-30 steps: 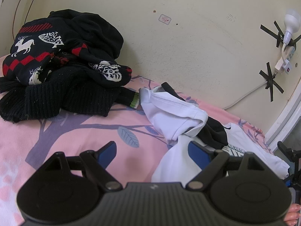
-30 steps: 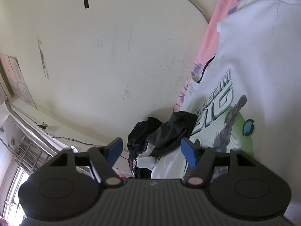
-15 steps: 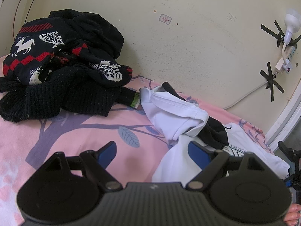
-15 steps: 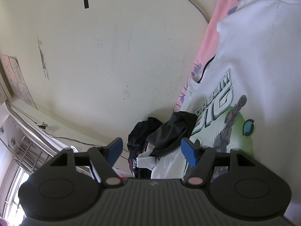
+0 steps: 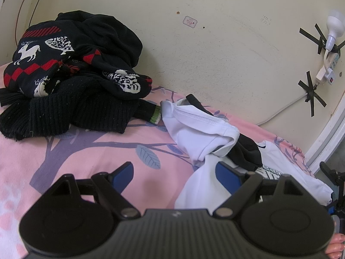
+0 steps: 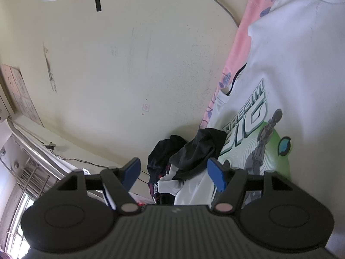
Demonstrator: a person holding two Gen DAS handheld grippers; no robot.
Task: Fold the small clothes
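A white T-shirt (image 6: 297, 69) with a green "DREAM BIG" print lies spread on the pink bed sheet (image 5: 86, 151); in the left wrist view its bunched end (image 5: 200, 127) sits right of centre. A small black garment (image 5: 245, 153) (image 6: 198, 149) lies crumpled on top of it. My left gripper (image 5: 174, 174) hovers open over the sheet, its right pad close to the white cloth, nothing between the jaws. In the rolled right wrist view, my right gripper (image 6: 172, 172) stands open beside the printed shirt, holding nothing.
A heap of dark knitwear (image 5: 71, 73) with red and white patterns lies at the back left against the cream wall (image 5: 215, 54). A lamp (image 5: 334, 28), power strip and taped cable hang on the wall at right. The bed's edge is at far right.
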